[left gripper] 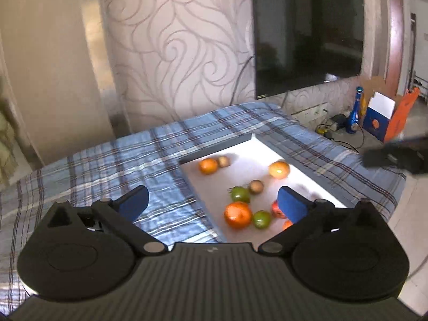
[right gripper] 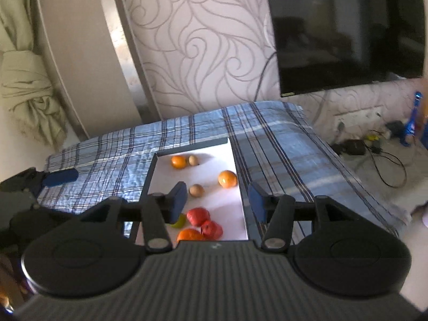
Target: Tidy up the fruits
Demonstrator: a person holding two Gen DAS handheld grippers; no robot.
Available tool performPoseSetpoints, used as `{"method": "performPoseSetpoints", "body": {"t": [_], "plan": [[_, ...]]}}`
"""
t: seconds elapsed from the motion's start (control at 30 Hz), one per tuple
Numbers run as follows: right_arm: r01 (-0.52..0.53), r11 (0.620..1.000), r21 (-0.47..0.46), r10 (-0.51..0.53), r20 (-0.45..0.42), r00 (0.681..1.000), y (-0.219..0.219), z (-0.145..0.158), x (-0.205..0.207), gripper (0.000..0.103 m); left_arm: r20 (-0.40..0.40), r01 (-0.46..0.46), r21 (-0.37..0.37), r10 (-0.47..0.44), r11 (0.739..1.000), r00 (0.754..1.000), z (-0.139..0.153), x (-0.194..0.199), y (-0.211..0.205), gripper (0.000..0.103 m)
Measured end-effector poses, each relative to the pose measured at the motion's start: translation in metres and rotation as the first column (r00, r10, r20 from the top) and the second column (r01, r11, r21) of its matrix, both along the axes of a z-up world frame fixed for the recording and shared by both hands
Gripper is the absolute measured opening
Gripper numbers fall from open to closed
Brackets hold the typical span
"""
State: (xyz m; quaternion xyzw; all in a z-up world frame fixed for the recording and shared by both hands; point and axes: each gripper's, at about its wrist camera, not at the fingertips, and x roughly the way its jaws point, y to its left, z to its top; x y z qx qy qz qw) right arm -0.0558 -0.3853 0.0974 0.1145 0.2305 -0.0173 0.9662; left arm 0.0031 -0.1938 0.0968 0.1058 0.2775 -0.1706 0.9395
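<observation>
White tray (right gripper: 238, 160) on bed (right gripper: 107, 155): loose round fruit; my left gripper (left gripper: 212, 200) and right gripper (right gripper: 218, 200) jaws spread, empty; a nudge risks rolling oranges (right gripper: 227, 178) over the tray's open edge.

- A pale wall with grey swirl-pattern wallpaper (left gripper: 171, 53) fills the back of the room.
- A large black flat television screen (left gripper: 307, 34) hangs on it, with a cable running down beside it.
- A blue plaid cloth (left gripper: 128, 157) covers the tabletop.
- A knotted beige curtain (right gripper: 29, 93) hangs at the left.
- On the light floor (right gripper: 374, 176) near the wall lie black cables, a blue bottle (left gripper: 354, 112) and an orange-and-blue cardboard box (left gripper: 385, 117).
</observation>
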Motion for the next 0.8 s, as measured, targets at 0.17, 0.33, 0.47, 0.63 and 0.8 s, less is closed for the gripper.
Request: {"method": "performPoseSetpoints", "body": {"t": [0.17,0.33,0.47,0.63,0.8], "plan": [[0.051,0.999,-0.003,-0.051,-0.058,0.997,0.016,-0.004,-0.031,0.054,0.038,-0.021,0.025,0.02,0.999,0.999,-0.003,0.003,0.019,0.103],[0.073,0.997,0.006,-0.071,-0.173,0.982,0.033,-0.015,-0.066,0.054,0.042,-0.001,-0.049,0.003,0.999,0.999,0.0,-0.013,0.028,0.103],[0.039,0.999,0.022,-0.033,-0.214,0.976,0.048,-0.02,-0.086,0.054,0.01,-0.006,-0.109,0.007,0.994,1.0,0.01,-0.034,0.022,0.103],[0.005,0.999,0.035,0.001,-0.184,0.983,0.041,-0.021,-0.097,0.054,0.027,-0.027,-0.098,0.029,0.995,0.999,0.016,-0.066,0.002,0.103],[-0.028,0.999,0.028,0.032,-0.158,0.987,0.017,-0.027,-0.112,0.054,0.031,-0.055,-0.07,0.057,0.996,0.998,0.012,-0.099,-0.033,0.103]]}}
